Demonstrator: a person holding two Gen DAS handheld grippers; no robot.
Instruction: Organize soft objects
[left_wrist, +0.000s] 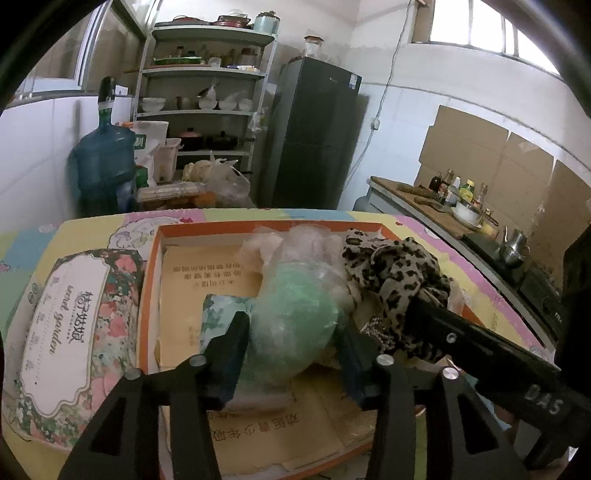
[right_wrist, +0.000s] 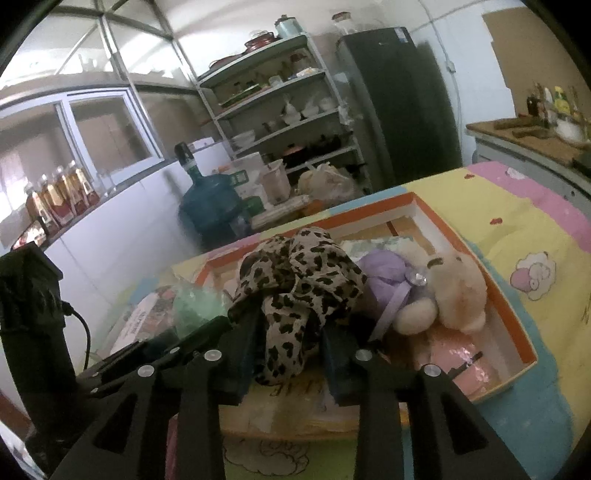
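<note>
An orange-rimmed cardboard box (left_wrist: 153, 280) lies on the colourful table mat. My left gripper (left_wrist: 291, 341) is shut on a green soft bundle in clear plastic wrap (left_wrist: 295, 314), over the box. My right gripper (right_wrist: 291, 336) is shut on a leopard-print cloth (right_wrist: 299, 280), held above the box (right_wrist: 517, 328); the cloth also shows in the left wrist view (left_wrist: 395, 273). A cream plush toy (right_wrist: 454, 291) and a purple soft item with a ribbon (right_wrist: 384, 277) lie inside the box to the right.
A floral tissue pack (left_wrist: 70, 332) lies left of the box on the mat. A pink packet (right_wrist: 458, 358) lies in the box's near right corner. A water jug (left_wrist: 103, 162), shelves (left_wrist: 207, 110) and a fridge (left_wrist: 314, 136) stand behind the table; a counter (left_wrist: 443, 210) is at right.
</note>
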